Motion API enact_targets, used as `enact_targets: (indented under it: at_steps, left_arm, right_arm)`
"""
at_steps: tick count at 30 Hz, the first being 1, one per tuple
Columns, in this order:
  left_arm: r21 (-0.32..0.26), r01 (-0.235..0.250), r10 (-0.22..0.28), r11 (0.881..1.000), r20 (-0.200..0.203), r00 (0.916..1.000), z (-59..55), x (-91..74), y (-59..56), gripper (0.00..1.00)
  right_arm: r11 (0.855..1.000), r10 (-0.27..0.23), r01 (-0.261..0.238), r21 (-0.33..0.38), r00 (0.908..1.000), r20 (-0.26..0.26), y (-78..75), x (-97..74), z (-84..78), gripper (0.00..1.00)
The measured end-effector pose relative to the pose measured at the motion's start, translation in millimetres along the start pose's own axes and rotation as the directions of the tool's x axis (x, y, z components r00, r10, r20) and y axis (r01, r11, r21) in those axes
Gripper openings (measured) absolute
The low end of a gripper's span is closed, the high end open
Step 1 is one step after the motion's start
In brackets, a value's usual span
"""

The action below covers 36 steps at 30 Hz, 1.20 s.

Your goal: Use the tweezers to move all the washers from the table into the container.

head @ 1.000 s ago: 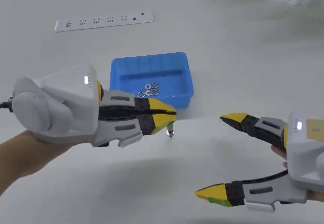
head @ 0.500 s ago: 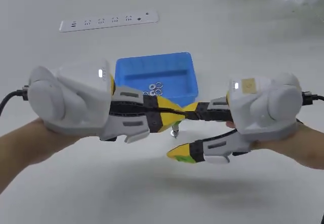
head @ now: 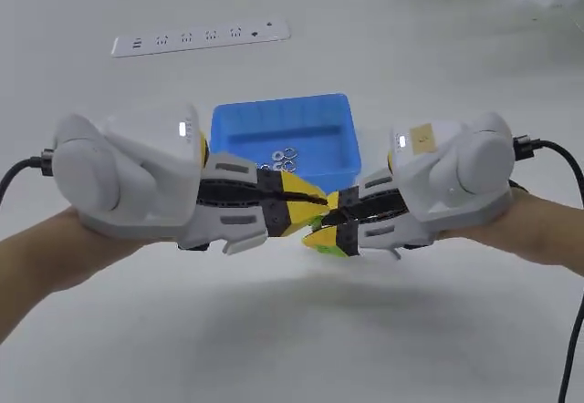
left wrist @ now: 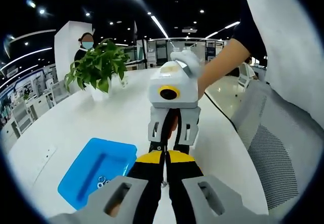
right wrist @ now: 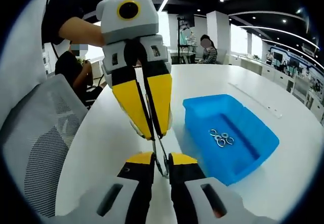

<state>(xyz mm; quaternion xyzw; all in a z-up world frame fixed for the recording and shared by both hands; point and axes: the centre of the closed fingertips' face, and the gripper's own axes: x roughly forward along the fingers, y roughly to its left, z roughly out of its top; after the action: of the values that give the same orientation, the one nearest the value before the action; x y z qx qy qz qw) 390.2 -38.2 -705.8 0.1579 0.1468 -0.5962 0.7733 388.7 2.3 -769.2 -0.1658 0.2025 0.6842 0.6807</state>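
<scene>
The worry here is a handover going wrong. The left hand-held gripper point(head: 312, 205) and the right hand-held gripper point(head: 319, 232) meet nose to nose above the white surface point(head: 301, 339). Both have their jaws pressed together on the thin metal tweezers point(right wrist: 158, 150): the left pinches the upper part, and the right appears to pinch the slim legs near the tips.

If one lets go before the other's hold is firm, I judge the tweezers would drop to the surface. They could also swing and twist in the one grip left, so the points sit crooked for picking. A hard squeeze across the legs could cross the tips. Smooth steel between hard jaws also looks apt to slide.

In the right gripper view the tweezers hang from the left one's yellow jaws at 12 o'clock and run straight down into the right one's own jaws.

The blue rectangular plastic container point(head: 255, 134) sits near, at 12 o'clock from the meeting jaws in the head view. It is at about 2 o'clock in the right gripper view and about 8 o'clock in the left gripper view. Small silver metal washers point(head: 281, 159) lie clustered on its floor, towards the near wall.
</scene>
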Motion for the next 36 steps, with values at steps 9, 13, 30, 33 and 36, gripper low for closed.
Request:
enact_targets:
  at_steps: [9,13,30,33,36]
  left_arm:
    - [0.006,0.001,-0.001,1.000,-0.014,0.9999,-3.3,-0.6,-1.1,0.05]
    - [0.006,-0.001,0.002,1.000,-0.019,0.9998,-5.0,-2.0,-0.8,0.06]
    - [-0.013,-0.038,0.037,0.999,-0.035,0.9987,-8.2,-2.5,4.7,0.07]
    - [0.001,-0.064,0.064,0.998,-0.069,0.9956,-13.9,-0.6,4.4,0.10]
    - [-0.024,-0.069,0.068,0.997,-0.056,0.9962,-13.4,0.2,-1.9,0.22]
  right_arm:
    - [0.999,0.025,-0.024,-0.044,0.9997,0.007,3.2,1.2,0.5,0.10]
    - [0.999,0.025,-0.024,-0.029,0.9994,0.026,3.3,1.4,0.2,0.11]
    - [0.999,0.024,-0.023,-0.034,0.9991,0.036,0.4,5.2,-2.5,0.10]
    - [0.999,0.017,-0.015,-0.043,0.9992,0.037,-1.1,5.3,-2.5,0.10]
    - [0.999,0.016,-0.015,-0.044,0.9991,0.038,-2.6,6.0,-2.4,0.09]
